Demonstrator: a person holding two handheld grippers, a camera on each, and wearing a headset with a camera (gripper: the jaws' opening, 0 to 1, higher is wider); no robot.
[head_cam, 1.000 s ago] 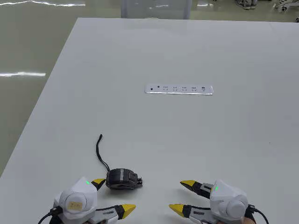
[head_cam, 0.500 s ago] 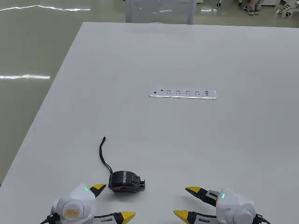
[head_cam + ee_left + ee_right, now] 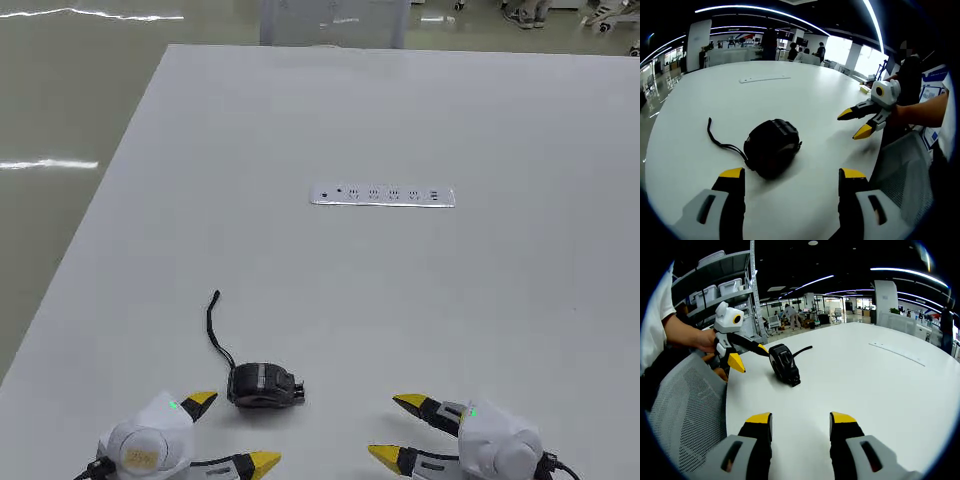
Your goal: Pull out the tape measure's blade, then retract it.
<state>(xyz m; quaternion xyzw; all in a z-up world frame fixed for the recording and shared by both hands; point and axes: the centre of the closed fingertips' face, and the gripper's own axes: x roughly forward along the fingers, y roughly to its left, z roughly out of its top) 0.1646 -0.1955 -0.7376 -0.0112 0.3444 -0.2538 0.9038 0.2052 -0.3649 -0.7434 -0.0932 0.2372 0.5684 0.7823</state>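
Tape measure (image 3: 264, 385) lies on the table (image 3: 400, 300) just ahead of our left gripper (image 3: 232, 429), jaws apart. Our right gripper (image 3: 397, 428), jaws apart too, sits off to its right. The head view adds the power strip (image 3: 383, 195), the right gripper view a mesh chair (image 3: 685, 410).

You've got a broad white surface (image 3: 500, 300) in front of you. Down by its near edge, closer to the left edge, the black tape measure (image 3: 263, 384) lies on it, its cord (image 3: 216, 325) trailing toward the far edge. A white power strip (image 3: 382, 195) lies flat around the middle, well apart.
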